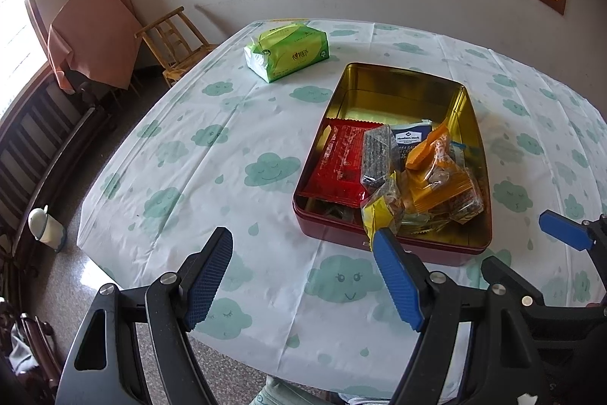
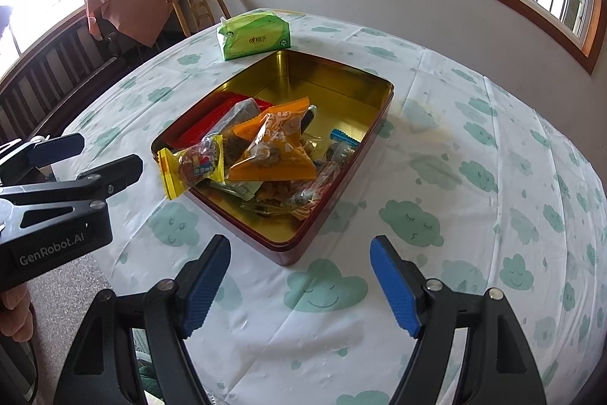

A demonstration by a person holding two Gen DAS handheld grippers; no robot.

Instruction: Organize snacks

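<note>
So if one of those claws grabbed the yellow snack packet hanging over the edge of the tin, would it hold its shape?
Probably not. The yellow snack packet looks like thin crinkly film, so it would likely flex and crackle. It seems light, since it perches on the tin rim. The glossy wrapper may slip between the pads.

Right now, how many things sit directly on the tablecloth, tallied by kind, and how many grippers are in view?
Tin, red outside, gold inside, holding wrapped snacks: 1
Green tissue pack: 1
Grippers, jaws open and empty: 2, the left gripper and the right gripper
Total: 4
</note>
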